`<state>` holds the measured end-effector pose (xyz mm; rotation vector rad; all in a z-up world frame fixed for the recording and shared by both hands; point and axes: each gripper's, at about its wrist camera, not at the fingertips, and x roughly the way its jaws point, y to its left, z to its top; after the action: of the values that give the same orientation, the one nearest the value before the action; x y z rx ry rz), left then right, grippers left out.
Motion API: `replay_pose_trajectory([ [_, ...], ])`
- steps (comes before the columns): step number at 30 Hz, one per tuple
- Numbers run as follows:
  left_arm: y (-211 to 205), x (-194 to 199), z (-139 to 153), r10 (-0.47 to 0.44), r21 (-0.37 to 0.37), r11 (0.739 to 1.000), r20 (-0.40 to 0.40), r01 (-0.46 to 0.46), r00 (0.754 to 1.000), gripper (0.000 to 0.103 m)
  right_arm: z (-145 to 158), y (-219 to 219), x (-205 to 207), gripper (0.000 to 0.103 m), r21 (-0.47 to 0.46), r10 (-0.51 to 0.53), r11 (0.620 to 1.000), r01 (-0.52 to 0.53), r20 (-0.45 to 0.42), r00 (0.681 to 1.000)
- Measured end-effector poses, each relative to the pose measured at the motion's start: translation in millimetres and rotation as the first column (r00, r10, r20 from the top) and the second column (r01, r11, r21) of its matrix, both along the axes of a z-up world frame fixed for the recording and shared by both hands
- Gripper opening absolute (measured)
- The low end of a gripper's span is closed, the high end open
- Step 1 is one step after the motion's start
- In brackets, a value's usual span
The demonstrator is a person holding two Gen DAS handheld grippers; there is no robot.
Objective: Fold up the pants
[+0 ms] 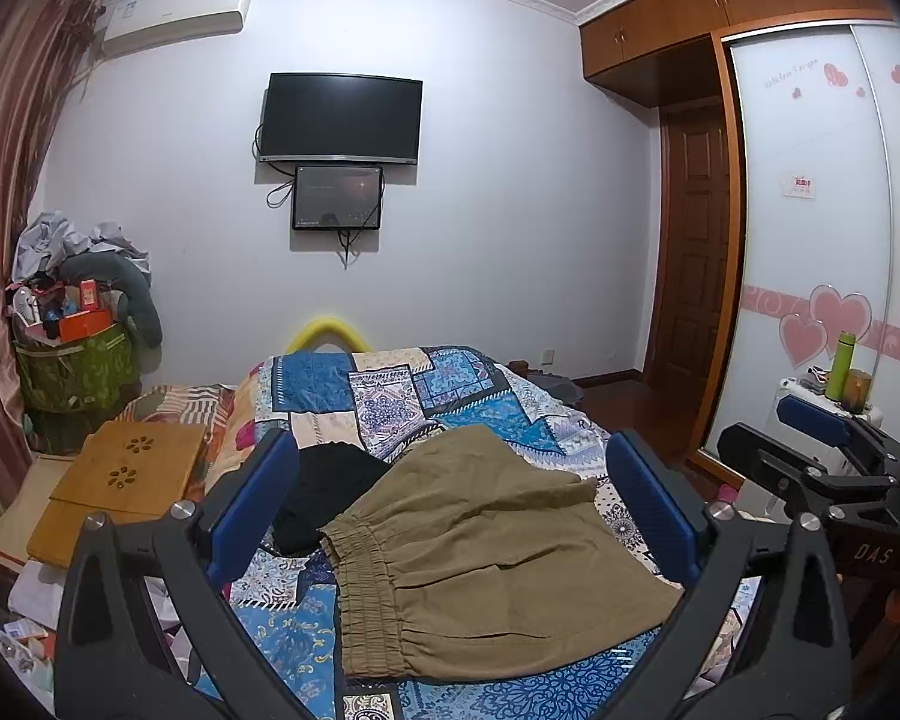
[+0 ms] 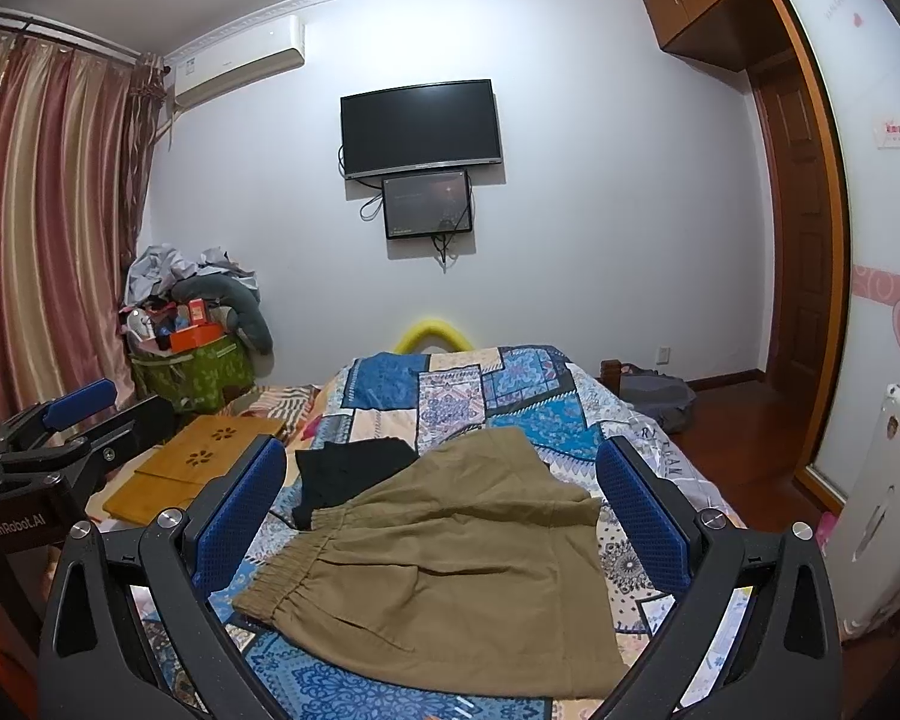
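Observation:
Olive-brown pants with an elastic waistband lie spread on the patchwork bed cover, waistband to the left, legs toward the far right. They also show in the right wrist view. A black garment lies behind them at the left, partly under them; it shows in the right wrist view too. My left gripper is open and empty, held above the pants. My right gripper is open and empty, also above them. The right gripper appears at the right edge of the left wrist view.
A wooden lap tray lies left of the bed cover. A green bag piled with clutter stands in the far left corner. A white case with a green bottle stands to the right. A wardrobe and a door are on the right.

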<state>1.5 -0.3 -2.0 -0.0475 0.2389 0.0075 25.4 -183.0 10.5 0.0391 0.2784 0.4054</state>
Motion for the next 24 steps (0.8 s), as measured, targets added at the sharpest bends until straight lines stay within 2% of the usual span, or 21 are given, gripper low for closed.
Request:
replay_pose_trajectory([
  [24, 3.1, 2.4, -0.9, 0.013, -0.01, 1.0, 0.006, -0.013, 1.0, 0.103, 2.9, 0.5, -1.1, 0.103, -0.001, 0.002, 1.0, -0.002, 0.005, 1.0],
])
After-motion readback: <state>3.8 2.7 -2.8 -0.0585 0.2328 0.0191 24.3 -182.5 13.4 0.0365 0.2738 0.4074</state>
